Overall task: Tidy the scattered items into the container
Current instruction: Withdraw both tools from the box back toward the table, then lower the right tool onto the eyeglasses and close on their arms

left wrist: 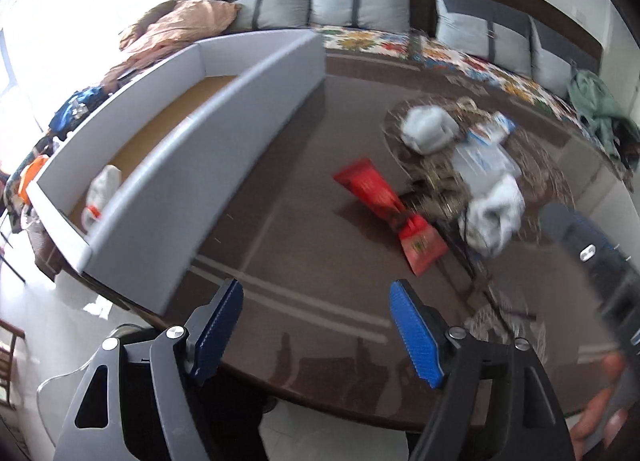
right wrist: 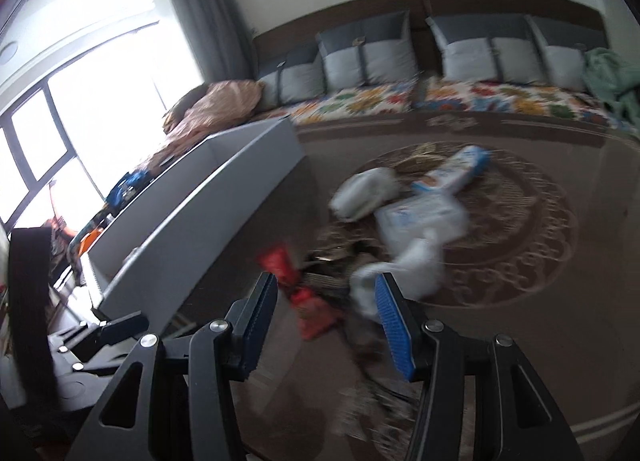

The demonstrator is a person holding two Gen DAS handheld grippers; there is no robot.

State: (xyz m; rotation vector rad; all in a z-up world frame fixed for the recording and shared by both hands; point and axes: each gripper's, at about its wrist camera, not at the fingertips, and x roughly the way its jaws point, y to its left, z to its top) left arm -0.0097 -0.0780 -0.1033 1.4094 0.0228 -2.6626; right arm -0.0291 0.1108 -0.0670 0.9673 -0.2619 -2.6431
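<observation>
A long grey container (left wrist: 200, 165) stands on the left of the brown table (left wrist: 280, 245), with one white packet (left wrist: 100, 197) inside it. A twisted red packet (left wrist: 384, 205) lies in the middle of the table. Beside it sits a heap of white and blue packets (left wrist: 460, 165). My left gripper (left wrist: 316, 325) hangs open above the table's near edge, nothing between its fingers. My right gripper (right wrist: 324, 321) is open too. Beyond its fingertips lie the red packet (right wrist: 304, 293) and the white packets (right wrist: 420, 217), with the container (right wrist: 208, 221) to their left. Both views are blurred.
A sofa (left wrist: 360, 5) with grey cushions and a flowered cover runs behind the table. Clothes and bags (left wrist: 172, 25) are piled past the container near the window. A hand (left wrist: 600, 413) shows at the lower right of the left wrist view.
</observation>
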